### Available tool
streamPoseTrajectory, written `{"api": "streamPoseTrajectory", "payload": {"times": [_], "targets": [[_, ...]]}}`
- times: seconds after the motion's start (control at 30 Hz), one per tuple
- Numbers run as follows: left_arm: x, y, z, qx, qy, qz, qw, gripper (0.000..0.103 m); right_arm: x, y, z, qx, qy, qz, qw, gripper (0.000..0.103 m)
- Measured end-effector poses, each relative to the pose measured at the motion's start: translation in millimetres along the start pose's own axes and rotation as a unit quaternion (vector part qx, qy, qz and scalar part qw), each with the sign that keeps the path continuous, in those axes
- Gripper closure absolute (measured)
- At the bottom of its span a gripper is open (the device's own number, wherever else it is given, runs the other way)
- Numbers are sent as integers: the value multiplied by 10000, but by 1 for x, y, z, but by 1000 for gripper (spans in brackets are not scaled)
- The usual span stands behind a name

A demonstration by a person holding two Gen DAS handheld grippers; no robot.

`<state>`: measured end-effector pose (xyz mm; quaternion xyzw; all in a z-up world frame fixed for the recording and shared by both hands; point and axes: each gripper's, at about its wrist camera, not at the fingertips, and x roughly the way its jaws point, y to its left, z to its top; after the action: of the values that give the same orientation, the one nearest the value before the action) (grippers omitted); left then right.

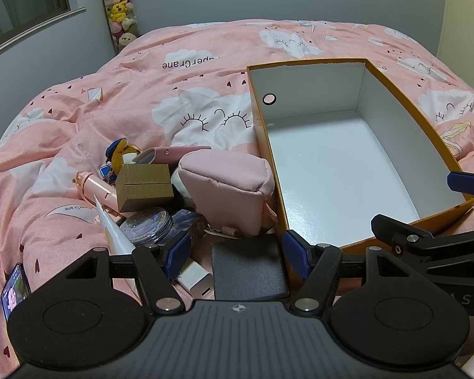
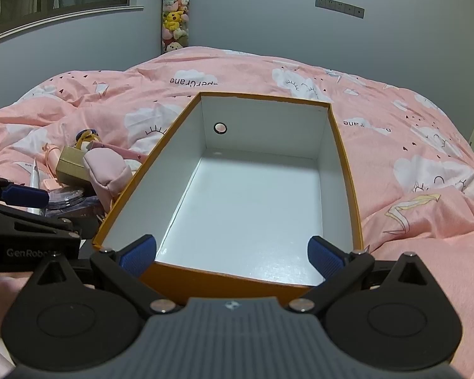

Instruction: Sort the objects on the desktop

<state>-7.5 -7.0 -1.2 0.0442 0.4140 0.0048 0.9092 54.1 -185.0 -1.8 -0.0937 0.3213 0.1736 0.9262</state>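
The bed [image 1: 205,72], under its pink cloud-print cover, carried everything I had to sort, and ahead of my right fingers the orange box [image 2: 347,170] lay open and empty, white inside, its long axis running straight away from me and its near wall just beneath the tips. My right gripper [image 2: 233,254] stood spread wide over that near wall with nothing between its fingers. The clutter was all off to the left of the box, and so it lay in front of my left fingers rather than my right: the pink pouch [image 1: 227,186] leaned against the box's left wall, the brown cardboard box [image 1: 143,186] just beyond it to the left, and the glitter jar [image 1: 148,225] nearer me. My left gripper [image 1: 237,257] was also wide open and held nothing; the dark flat case [image 1: 248,271] lay directly between its fingers, its long side pointing away from me, with the white charger [image 1: 194,279] just beside my left-hand pad. I judged the left hand the nearer one for the first pick, and the case the likeliest thing to close on, with the box only a short carry to the right.
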Motion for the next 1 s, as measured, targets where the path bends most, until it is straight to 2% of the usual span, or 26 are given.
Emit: {"api": "streamPoseTrajectory", "payload": {"times": [0.6,0.8,0.87,1.0], "targets": [[2,-1,0,10,25,9,10000,26,6,-2,1,30,151,32,9999,2],[0,13,10,-267,71,-381,9989,27,12,-3,9,-88,234,181,9995,21],[-1,20,14,-348,61,-373,9987,32,13,-3,16,-144,218,278,9993,31],[0,39,26,-606,122,-452,9971,43,17,2,33,-347,158,655,9971,38]]}}
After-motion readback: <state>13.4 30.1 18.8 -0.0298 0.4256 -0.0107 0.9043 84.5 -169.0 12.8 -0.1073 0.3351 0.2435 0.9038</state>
